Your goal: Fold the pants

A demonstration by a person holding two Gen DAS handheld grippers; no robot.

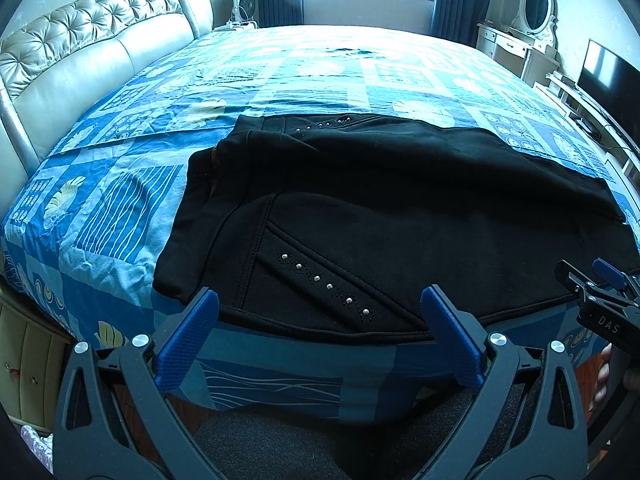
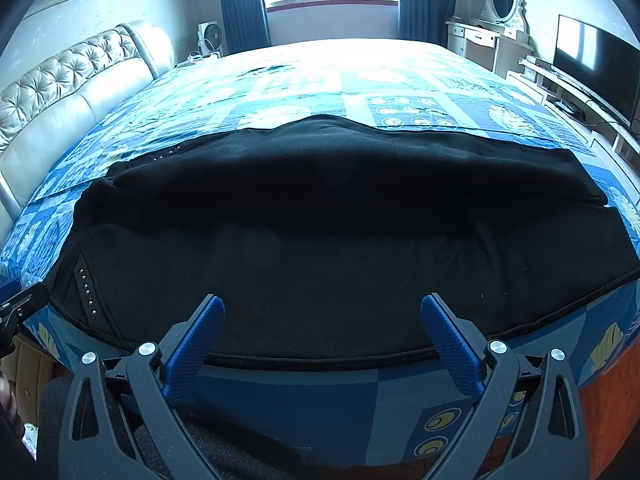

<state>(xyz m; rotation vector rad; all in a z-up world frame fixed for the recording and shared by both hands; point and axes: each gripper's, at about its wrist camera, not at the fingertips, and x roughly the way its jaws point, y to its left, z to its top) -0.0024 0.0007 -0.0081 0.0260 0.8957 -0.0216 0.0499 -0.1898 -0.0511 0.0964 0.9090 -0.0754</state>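
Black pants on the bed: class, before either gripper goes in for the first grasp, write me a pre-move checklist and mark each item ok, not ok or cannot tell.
1. Left gripper open, nothing between its fingers: ok.
2. Right gripper open and empty: ok.
3. Black pants fully on the bed, near hem along the bed's front edge: ok.
4. Pants flat enough to fold: not ok; the waistband end is bunched, and a ridge runs between the legs.
5. Leg cuffs lined up with each other: cannot tell; that end bends away at the edge of both views.
6. Grippers clear of each other: ok; they sit side by side, apart.
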